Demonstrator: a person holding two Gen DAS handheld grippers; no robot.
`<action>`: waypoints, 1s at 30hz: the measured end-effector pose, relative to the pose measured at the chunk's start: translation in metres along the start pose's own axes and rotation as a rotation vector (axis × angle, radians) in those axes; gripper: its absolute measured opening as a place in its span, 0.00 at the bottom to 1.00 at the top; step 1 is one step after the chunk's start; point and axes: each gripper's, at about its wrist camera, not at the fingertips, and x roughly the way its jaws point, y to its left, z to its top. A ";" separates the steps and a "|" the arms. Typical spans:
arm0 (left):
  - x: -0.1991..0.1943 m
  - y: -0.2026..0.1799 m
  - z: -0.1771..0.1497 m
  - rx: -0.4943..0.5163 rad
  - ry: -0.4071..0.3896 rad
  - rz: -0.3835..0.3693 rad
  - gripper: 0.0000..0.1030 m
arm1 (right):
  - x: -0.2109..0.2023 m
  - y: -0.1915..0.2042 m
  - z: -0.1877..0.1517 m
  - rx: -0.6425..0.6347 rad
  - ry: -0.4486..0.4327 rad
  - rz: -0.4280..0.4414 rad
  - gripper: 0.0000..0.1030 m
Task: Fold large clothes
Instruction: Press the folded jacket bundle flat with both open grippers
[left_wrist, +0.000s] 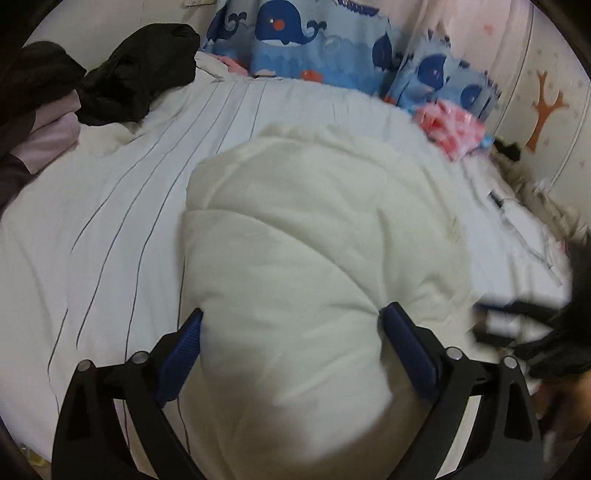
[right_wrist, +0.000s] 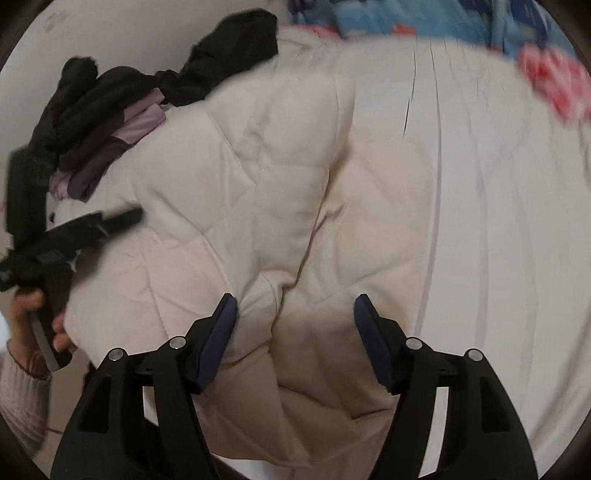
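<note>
A cream quilted padded jacket lies bunched on a white striped bed sheet. My left gripper is open, its blue pads either side of the jacket's near bulge, pressing against it. In the right wrist view the same jacket lies folded over itself, and my right gripper is open just above its near fold. The left gripper shows there at the left edge, held in a hand. The right gripper shows blurred in the left wrist view.
A pile of black and lilac clothes lies at the bed's far left, also in the right wrist view. A blue whale-print quilt and a pink packet lie at the far side. A wall with a decal stands on the right.
</note>
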 end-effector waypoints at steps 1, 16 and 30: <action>0.000 0.003 -0.002 -0.005 -0.003 -0.009 0.89 | -0.012 0.000 0.009 -0.011 -0.056 -0.007 0.63; 0.012 -0.025 -0.021 0.089 -0.075 0.106 0.95 | 0.101 -0.078 0.038 0.325 -0.071 0.095 0.93; 0.007 -0.025 -0.031 0.097 -0.123 0.165 0.95 | 0.053 -0.047 -0.006 0.181 -0.020 0.025 0.93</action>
